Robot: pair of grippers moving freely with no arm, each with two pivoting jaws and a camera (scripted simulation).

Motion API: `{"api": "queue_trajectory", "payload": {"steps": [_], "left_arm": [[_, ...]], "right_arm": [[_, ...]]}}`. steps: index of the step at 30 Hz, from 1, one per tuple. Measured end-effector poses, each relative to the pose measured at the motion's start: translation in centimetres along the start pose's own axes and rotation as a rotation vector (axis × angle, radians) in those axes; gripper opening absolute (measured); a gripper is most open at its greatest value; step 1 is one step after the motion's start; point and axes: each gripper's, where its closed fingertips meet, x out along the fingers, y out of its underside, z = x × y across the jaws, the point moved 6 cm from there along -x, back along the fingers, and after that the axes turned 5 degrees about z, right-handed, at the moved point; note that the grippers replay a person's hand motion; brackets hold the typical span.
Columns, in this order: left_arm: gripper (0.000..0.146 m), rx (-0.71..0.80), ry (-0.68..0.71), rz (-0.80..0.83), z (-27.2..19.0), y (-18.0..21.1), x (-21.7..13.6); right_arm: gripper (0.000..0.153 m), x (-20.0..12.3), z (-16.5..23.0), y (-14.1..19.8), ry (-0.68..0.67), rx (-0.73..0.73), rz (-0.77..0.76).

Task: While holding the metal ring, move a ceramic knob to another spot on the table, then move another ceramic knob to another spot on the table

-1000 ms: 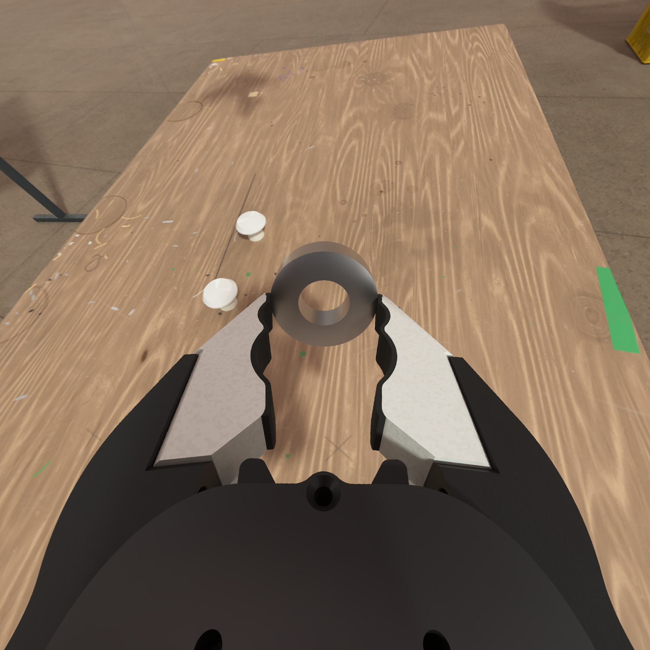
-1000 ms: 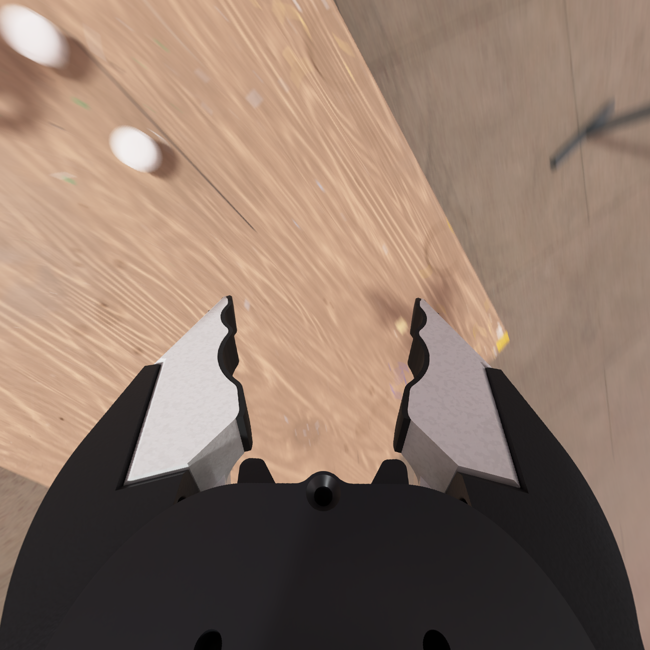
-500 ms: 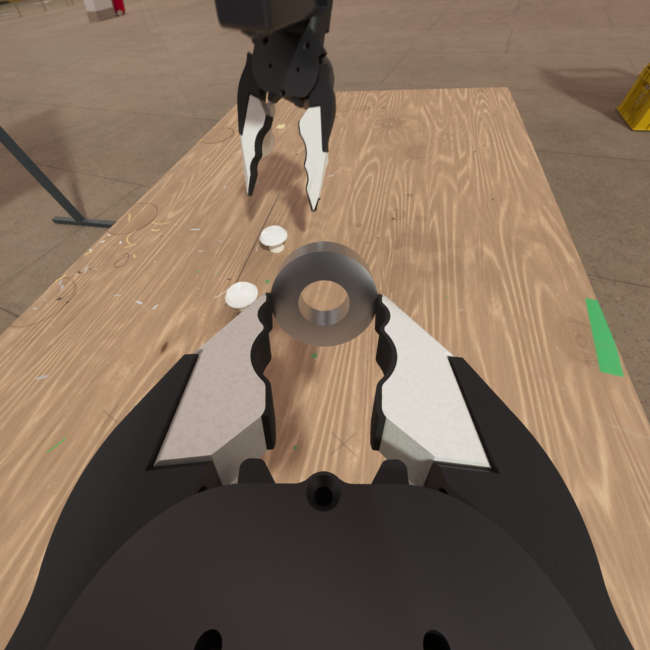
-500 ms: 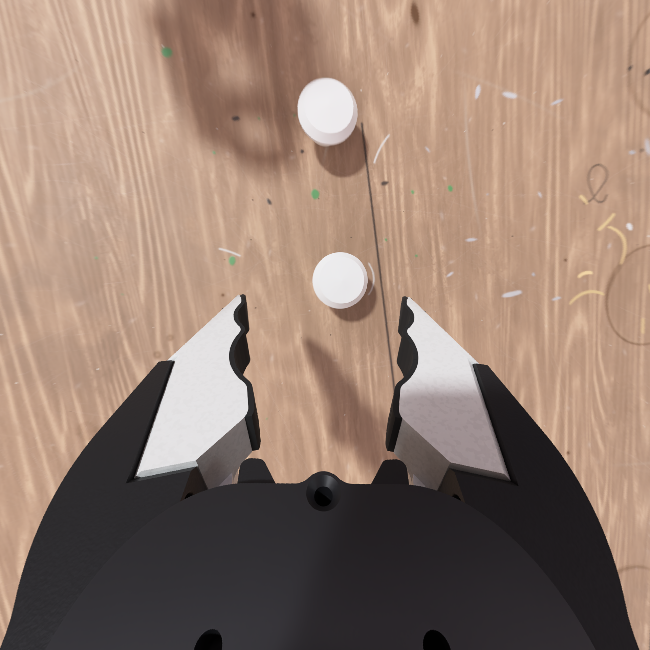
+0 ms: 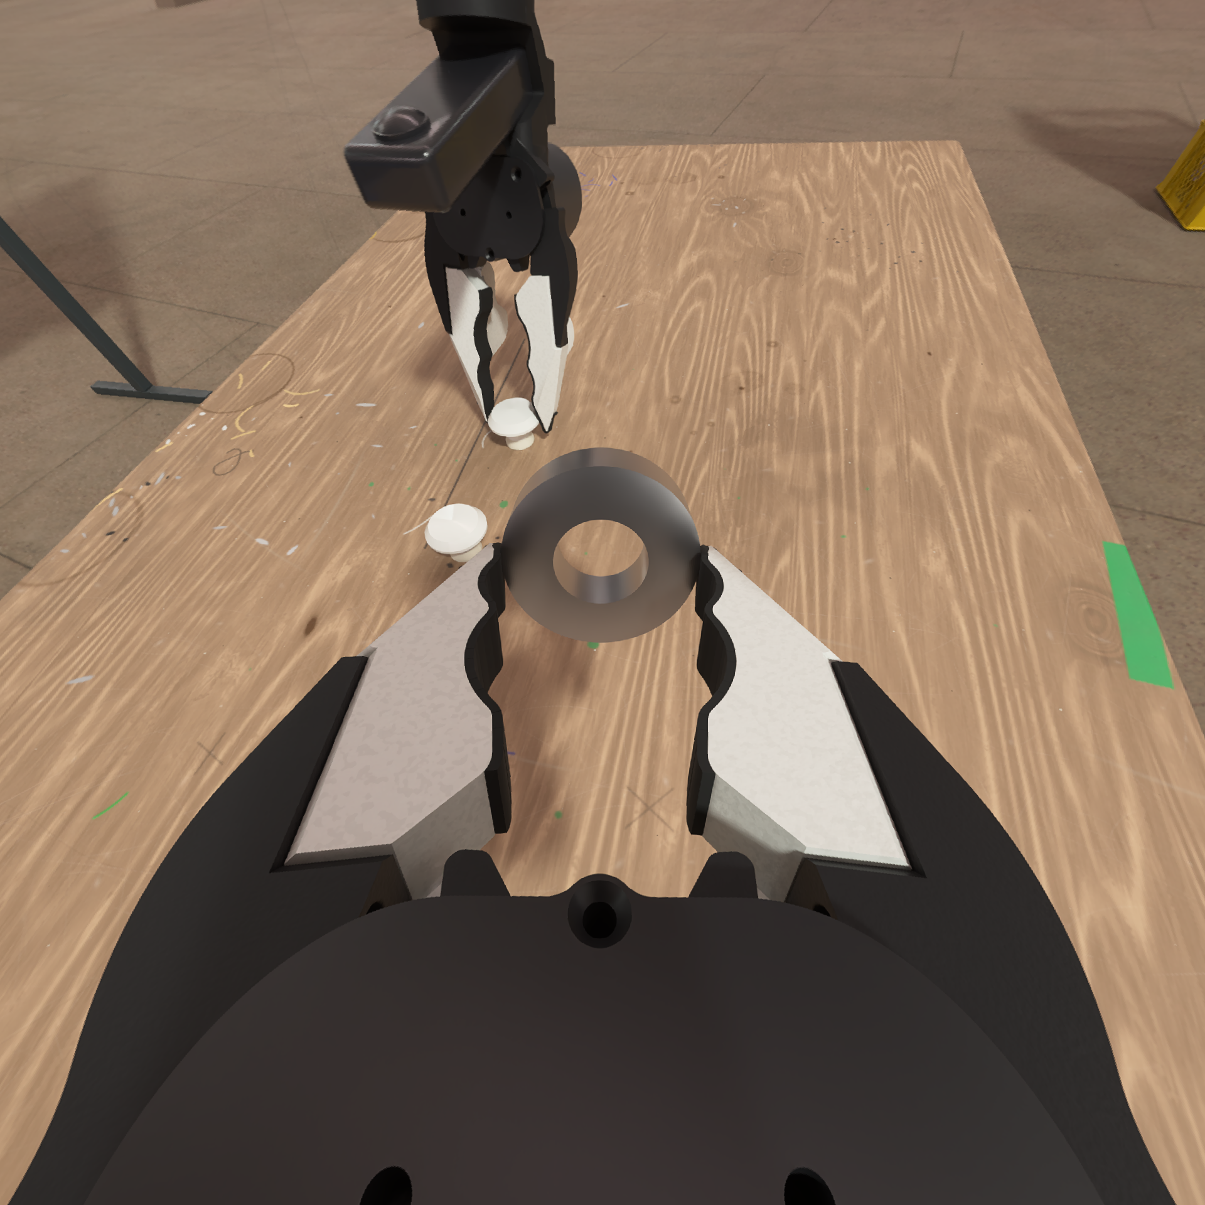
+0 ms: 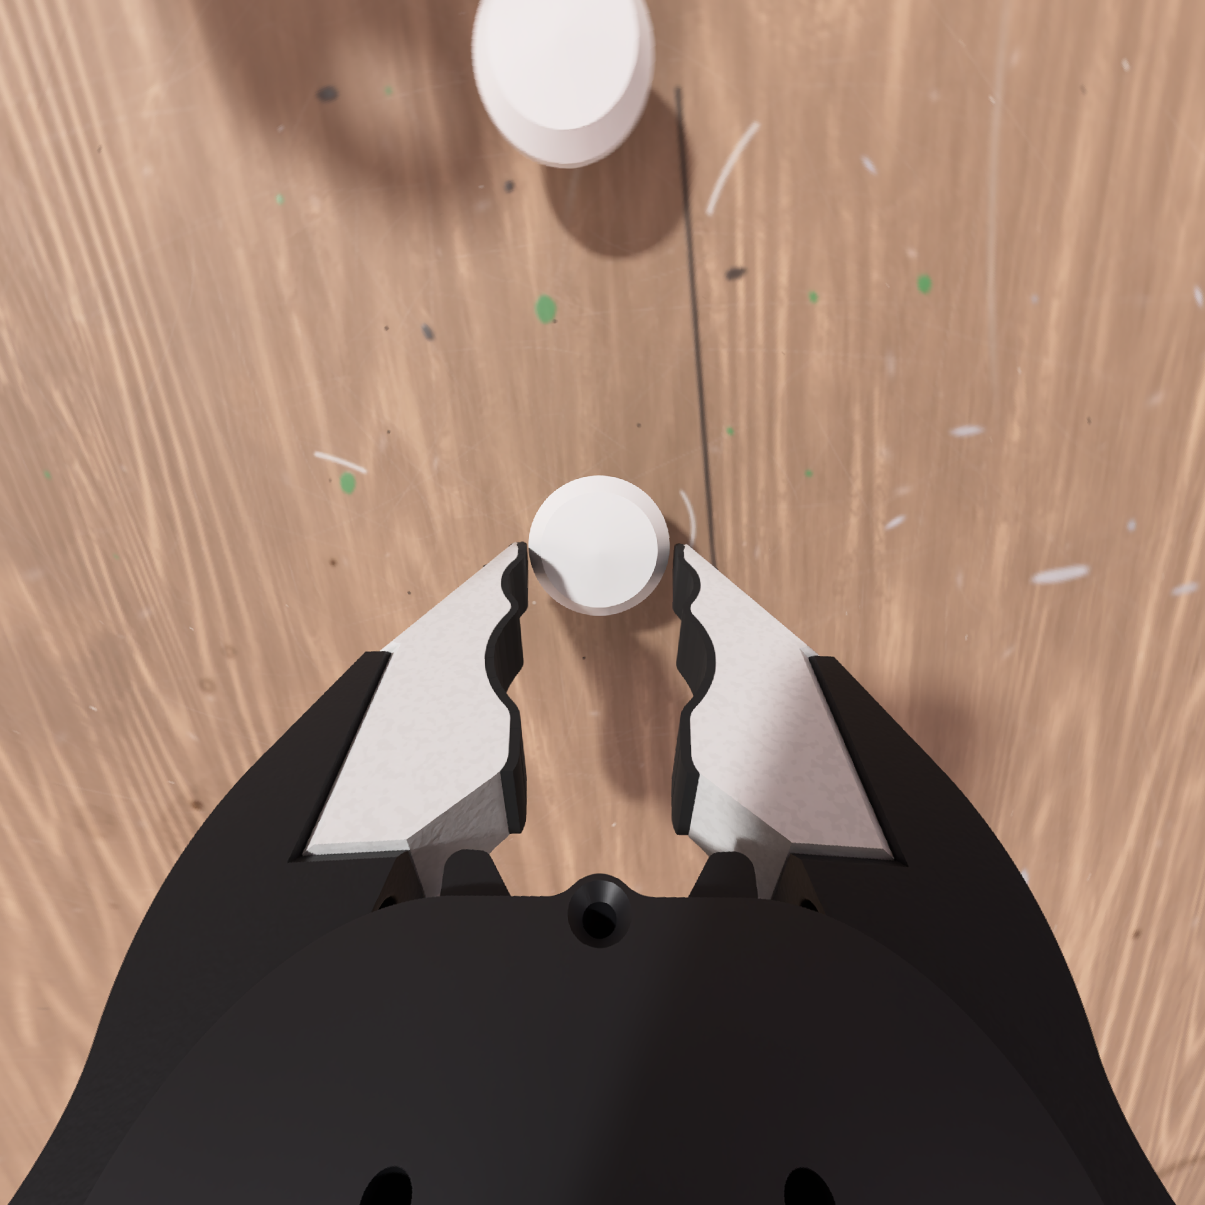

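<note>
Between the fingertips of the left claw (image 5: 598,564), in the left wrist view: metal ring (image 5: 600,544), grey, on edge, bore facing the camera, pinched at its two sides and lifted clear of the wooden tabletop (image 5: 847,404). Just left of the ring, standing on the wood: a white ceramic knob (image 5: 455,529). Farther off, pointing steeply down: right claw (image 5: 520,417), fingertips either side of a second white knob (image 5: 514,420) resting on its stem. On the tabletop's right edge: a strip of green tape (image 5: 1138,616).

Straight down over the tabletop (image 6: 195,391), in the right wrist view: right claw (image 6: 598,554) set narrow around the nearer knob (image 6: 596,544), left tip touching the cap, right tip close beside it; full grip not certain. Beyond it, near the top edge: the other knob (image 6: 562,78), beside a thin dark line (image 6: 696,326) in the wood.
</note>
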Motion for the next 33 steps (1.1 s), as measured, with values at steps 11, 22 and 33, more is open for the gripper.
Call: {"api": "queue_trajectory", "payload": {"steps": [11, 22, 33], "left_arm": [[0.059, -0.007, 0.034, 0.019, -0.5, 0.2, 1.0], [0.059, 0.038, 0.045, 0.038, -2.0, -0.3, 1.5], [0.059, 0.017, 0.051, 0.061, -1.4, 0.2, 2.3]], "right_arm": [[0.042, -19.2, 1.4, 8.1, 0.366, 0.653, -0.06], [0.042, -17.4, 3.7, 27.5, 0.364, 1.354, 0.015], [0.042, -10.6, 1.7, 32.4, 0.323, 1.441, 0.094]]}}
